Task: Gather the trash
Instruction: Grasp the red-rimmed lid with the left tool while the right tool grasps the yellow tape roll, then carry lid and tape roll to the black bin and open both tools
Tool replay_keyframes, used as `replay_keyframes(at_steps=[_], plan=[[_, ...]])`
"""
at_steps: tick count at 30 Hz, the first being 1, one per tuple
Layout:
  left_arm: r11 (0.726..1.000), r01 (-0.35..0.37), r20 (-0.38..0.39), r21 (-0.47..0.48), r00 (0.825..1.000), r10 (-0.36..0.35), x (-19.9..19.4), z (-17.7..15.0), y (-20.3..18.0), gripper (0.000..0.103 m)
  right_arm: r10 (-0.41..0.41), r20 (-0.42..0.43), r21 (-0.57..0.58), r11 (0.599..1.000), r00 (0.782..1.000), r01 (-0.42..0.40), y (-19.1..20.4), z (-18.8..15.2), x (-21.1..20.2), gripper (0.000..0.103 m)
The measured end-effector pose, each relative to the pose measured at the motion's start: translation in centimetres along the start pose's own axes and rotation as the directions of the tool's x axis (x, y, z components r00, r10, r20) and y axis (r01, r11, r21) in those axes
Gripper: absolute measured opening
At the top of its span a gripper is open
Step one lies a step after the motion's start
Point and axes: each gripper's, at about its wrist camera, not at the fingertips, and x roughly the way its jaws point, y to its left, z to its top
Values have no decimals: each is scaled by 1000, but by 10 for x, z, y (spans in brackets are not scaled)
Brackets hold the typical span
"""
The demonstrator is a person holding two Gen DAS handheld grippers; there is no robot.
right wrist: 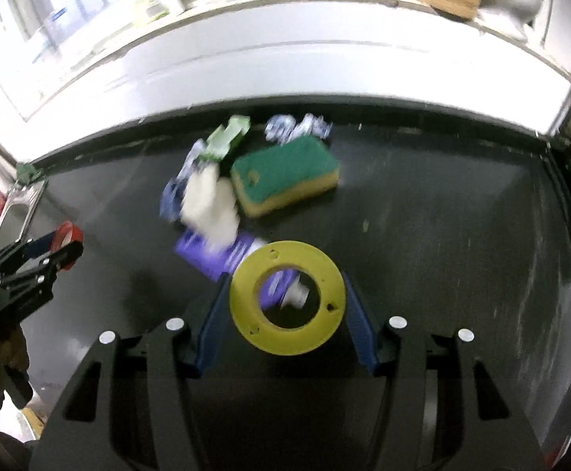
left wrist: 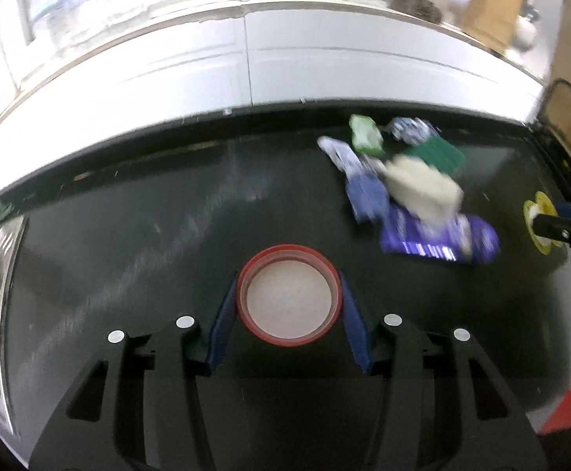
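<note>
1. the left gripper [left wrist: 289,306] has its blue pads pressed against both sides of a red-rimmed round lid [left wrist: 289,294], so it is clamped on the lid, held above the dark countertop [left wrist: 128,235].
2. the right gripper [right wrist: 285,306] grips a yellow ring [right wrist: 285,298] between its blue pads in the same way; the ring's open centre shows part of the purple wrapper [right wrist: 207,255] beneath it.
3. the trash pile lies toward the back of the countertop, near the white wall panel [left wrist: 324,66]: a crumpled white paper wad [right wrist: 211,204] sits on top of the purple wrapper, with a bluish-white wrapper [right wrist: 175,192] just beside it on the left.
4. a green and yellow sponge [right wrist: 285,176] lies just right of the paper wad, touching or nearly touching it (motion blur makes this hard to settle).
5. behind the sponge lie a small green packet [right wrist: 226,137] and a crumpled blue-and-white wrapper [right wrist: 297,125], both close to the wall.
6. in the right wrist view the left gripper appears at the left edge with the red lid in its tips; a metal sink edge [right wrist: 19,204] shows beyond it.
7. in the left wrist view the right gripper appears at the far right edge, holding the yellow ring, well apart from the left gripper.
</note>
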Motion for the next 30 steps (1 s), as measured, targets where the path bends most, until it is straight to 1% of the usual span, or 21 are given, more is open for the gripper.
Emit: replay_keyframes(at_steps=[1,2,4,6,9,13,16,21,22,24,25,26,27,28,29,30], plan=[[1000,3,-5,5,1000,-3,-8,-14,-5,49,3,-5,1,1000,1000,-3,2,-7,-2,55],[1000,6,-9,9,1000,-6,-9,-21,-13,49,7,-14,3,1000,1000,-7,5,-19,-6,55],[1000,13,-15,20,1000,-13,-20,-40,-17,49,12,-26,3,1000,1000,-11,11,-36,-10,55],[999,17,-20,32,1000,-16,-23,-51,-18,49,13,-38,-3,1000,999,-13,19,-52,-16,55],[999,12,-17,38,1000,-11,-34,-63,-17,49,18,-48,-12,1000,999,-19,27,-62,-19,55],[1000,-1,2,19,1000,1,-47,-73,-8,49,30,-36,-38,999,999,-31,43,-64,-28,55],[1000,-26,20,-7,999,26,-57,-81,5,49,52,-29,-74,996,998,-54,59,-60,-31,55],[989,-101,36,-107,994,105,-86,-106,47,49,125,-39,-188,973,991,-130,118,-51,-30,55],[985,-116,36,-128,992,122,-91,-111,56,49,145,-47,-221,963,988,-152,134,-50,-30,55],[968,-161,29,-190,985,170,-106,-129,78,49,184,-68,-285,938,980,-196,167,-50,-29,55],[958,-184,24,-220,981,194,-113,-139,87,49,212,-88,-324,918,973,-229,190,-52,-28,55],[943,-212,13,-258,975,222,-122,-153,98,49,234,-105,-353,900,967,-256,207,-53,-27,55],[929,-232,2,-289,970,243,-129,-163,106,49,261,-129,-393,872,957,-291,231,-57,-26,55],[906,-260,-12,-333,962,272,-140,-180,118,49,277,-144,-418,853,950,-312,247,-61,-26,55],[889,-278,-24,-363,957,290,-147,-191,125,49,296,-164,-450,826,941,-338,267,-66,-26,55],[871,-298,-37,-392,951,308,-155,-204,132,49,320,-194,-486,790,927,-374,292,-72,-27,55]])
